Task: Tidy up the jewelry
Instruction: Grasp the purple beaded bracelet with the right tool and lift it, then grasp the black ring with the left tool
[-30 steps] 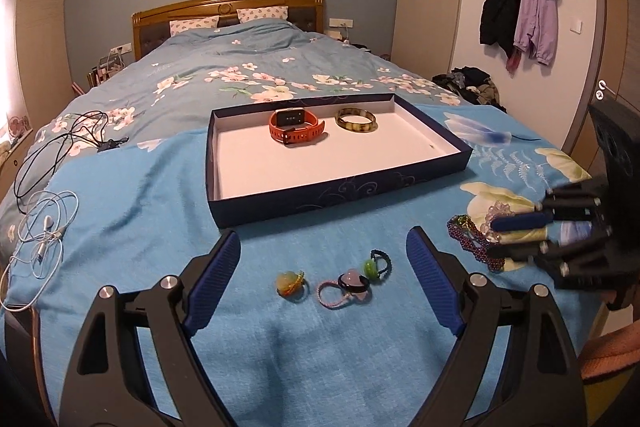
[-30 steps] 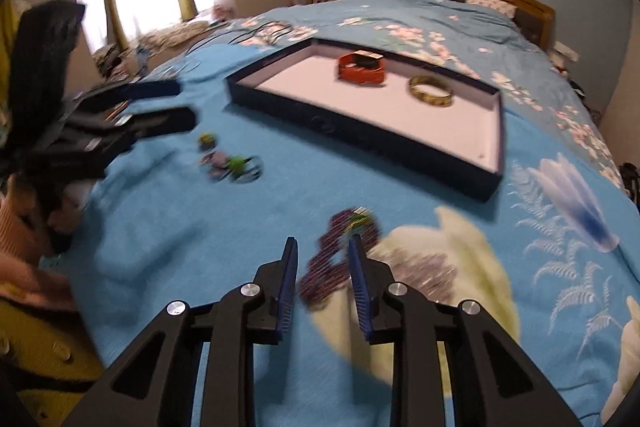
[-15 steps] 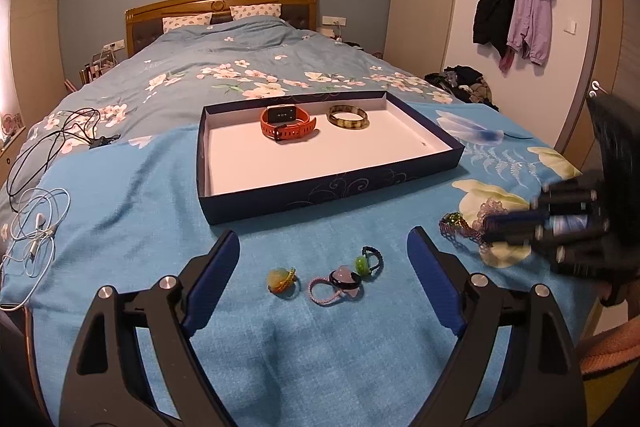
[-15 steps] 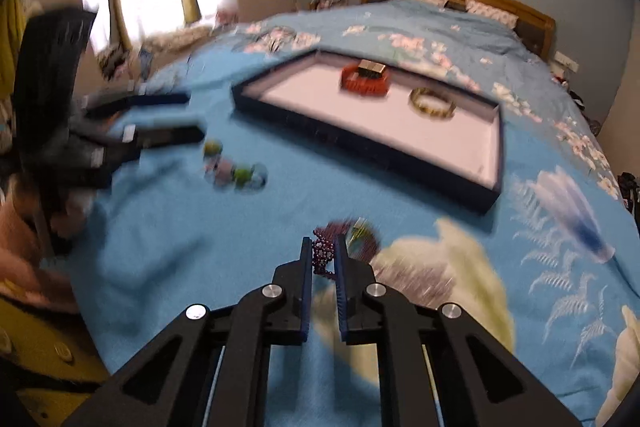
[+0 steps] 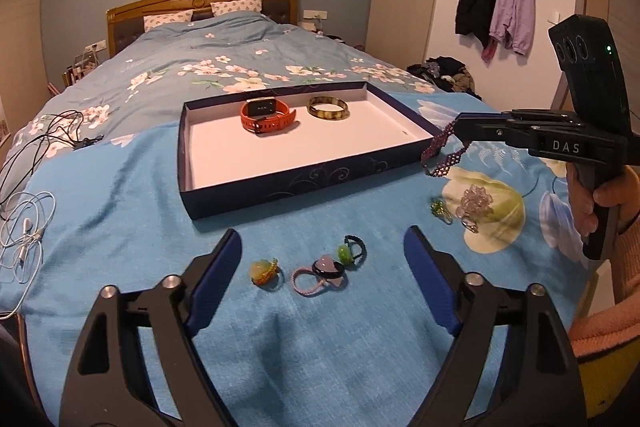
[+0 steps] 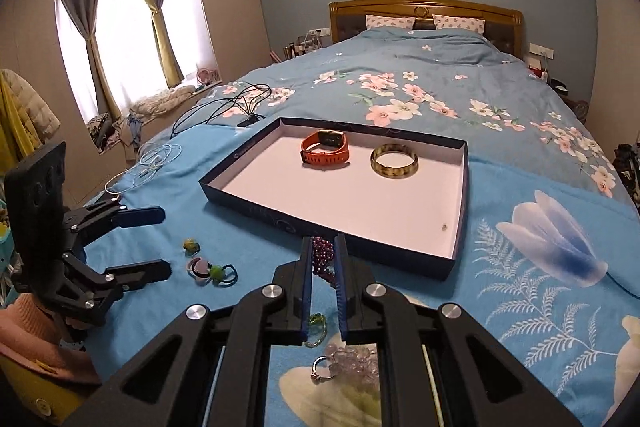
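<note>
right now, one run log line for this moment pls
right gripper: shut on purple bead bracelet, lifted off bedspread | left gripper: open above hair ties | tray: watch, bangle

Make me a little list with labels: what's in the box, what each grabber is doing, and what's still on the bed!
in the box: orange watch, brown bangle
right gripper: shut on purple bead bracelet, held up off the bed
left gripper: open, holding nothing, above the hair ties
still on the bed: hair ties, green ring, clear bead piece
</note>
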`<move>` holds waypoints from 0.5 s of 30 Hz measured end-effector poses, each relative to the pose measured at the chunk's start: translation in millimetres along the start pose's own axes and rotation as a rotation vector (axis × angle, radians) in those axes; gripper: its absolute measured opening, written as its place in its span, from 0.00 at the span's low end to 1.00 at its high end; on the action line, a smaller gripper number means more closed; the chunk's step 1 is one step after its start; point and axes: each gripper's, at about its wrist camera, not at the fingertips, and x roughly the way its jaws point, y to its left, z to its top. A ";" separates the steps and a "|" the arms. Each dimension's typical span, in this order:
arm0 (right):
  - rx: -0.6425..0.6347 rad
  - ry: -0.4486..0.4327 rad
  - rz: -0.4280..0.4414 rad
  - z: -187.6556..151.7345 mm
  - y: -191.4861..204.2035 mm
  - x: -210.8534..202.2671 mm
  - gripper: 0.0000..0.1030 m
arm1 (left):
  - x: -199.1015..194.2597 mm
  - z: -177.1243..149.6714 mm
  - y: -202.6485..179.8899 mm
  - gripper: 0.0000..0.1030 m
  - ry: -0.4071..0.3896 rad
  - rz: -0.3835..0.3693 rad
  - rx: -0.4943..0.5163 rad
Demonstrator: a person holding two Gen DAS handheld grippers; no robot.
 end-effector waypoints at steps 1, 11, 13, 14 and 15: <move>0.002 0.002 0.004 -1.0 0.6 0.9 0.09 | 1.7 0.0 -1.4 0.72 0.008 -0.009 0.009; 0.016 0.011 0.040 -7.9 5.2 4.6 0.09 | 28.4 0.7 -3.6 0.48 0.134 -0.051 0.022; 0.019 0.012 0.043 -8.7 5.5 5.6 0.09 | 37.0 -0.1 -3.0 0.43 0.170 -0.047 0.024; 0.023 0.013 0.047 -9.0 5.3 6.0 0.09 | 40.4 -0.2 -2.6 0.42 0.186 -0.045 0.024; 0.025 0.013 0.047 -9.4 5.3 6.4 0.09 | 43.9 -0.6 -2.1 0.41 0.201 -0.040 0.026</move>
